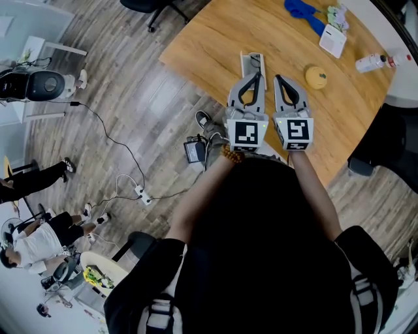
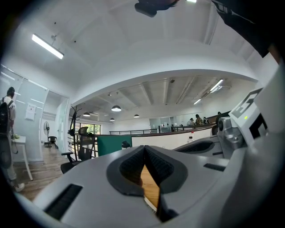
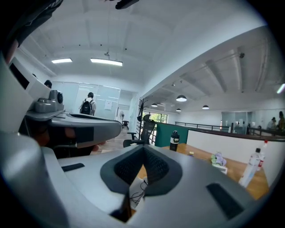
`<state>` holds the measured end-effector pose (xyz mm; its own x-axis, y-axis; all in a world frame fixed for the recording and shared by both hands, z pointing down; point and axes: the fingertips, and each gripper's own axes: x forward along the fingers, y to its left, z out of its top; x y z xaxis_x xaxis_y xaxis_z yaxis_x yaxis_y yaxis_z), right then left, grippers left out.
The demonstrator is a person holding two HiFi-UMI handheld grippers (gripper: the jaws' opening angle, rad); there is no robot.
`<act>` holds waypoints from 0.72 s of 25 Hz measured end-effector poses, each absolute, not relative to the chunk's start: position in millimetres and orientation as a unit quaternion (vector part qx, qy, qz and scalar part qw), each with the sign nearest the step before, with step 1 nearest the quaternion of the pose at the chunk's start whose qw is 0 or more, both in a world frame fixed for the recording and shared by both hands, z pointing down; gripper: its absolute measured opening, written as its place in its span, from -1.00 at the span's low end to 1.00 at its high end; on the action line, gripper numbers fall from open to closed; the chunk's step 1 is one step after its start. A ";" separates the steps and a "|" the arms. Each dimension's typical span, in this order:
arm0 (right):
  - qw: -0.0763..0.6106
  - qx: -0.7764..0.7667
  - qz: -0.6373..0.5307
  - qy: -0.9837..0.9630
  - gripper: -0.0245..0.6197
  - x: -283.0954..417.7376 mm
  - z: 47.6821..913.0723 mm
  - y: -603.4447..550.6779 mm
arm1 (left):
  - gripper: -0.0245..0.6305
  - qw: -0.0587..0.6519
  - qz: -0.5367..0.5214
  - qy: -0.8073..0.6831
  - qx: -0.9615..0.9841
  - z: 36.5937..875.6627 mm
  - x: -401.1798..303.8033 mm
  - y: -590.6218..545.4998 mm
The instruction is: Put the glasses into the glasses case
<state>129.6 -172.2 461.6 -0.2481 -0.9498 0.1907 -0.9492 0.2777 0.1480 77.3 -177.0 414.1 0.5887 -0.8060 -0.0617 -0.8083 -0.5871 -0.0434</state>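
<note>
A small whitish, flat rectangular object point(image 1: 252, 61) lies on the wooden table point(image 1: 215, 39), just past the tips of my left gripper point(image 1: 255, 74); I cannot tell whether it is the glasses or the case. My right gripper point(image 1: 279, 79) hangs close beside the left one, both over the table's near edge and pointing roughly level. In the left gripper view the left gripper point(image 2: 144, 149) has its pads together with nothing between them. The right gripper point(image 3: 143, 150) is likewise shut and empty in its own view. Neither gripper touches anything.
A round yellow object point(image 1: 316, 77) sits to the right of the grippers. A blue item point(image 1: 302, 10), a white card point(image 1: 332, 40) and a plastic bottle point(image 1: 375, 62) lie farther back. A black bottle point(image 3: 174, 140) stands on the table. Cables point(image 1: 140, 192) run across the floor.
</note>
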 end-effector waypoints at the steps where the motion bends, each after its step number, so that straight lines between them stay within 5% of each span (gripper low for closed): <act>1: 0.128 0.600 0.000 -0.790 -0.90 129.4 463.2 -172.2 | -0.86 0.033 0.015 0.454 -0.890 416.0 77.0 -177.0; 18: 0.175 0.577 0.026 -0.798 -0.90 128.6 494.8 -161.3 | -0.86 0.003 -0.015 0.454 -0.891 449.6 76.8 -175.5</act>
<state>128.6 -161.3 494.8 -0.2737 -0.9109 0.3086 -0.9289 0.3336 0.1610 76.8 -175.5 449.6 0.5877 -0.8087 0.0248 -0.8085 -0.5882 -0.0185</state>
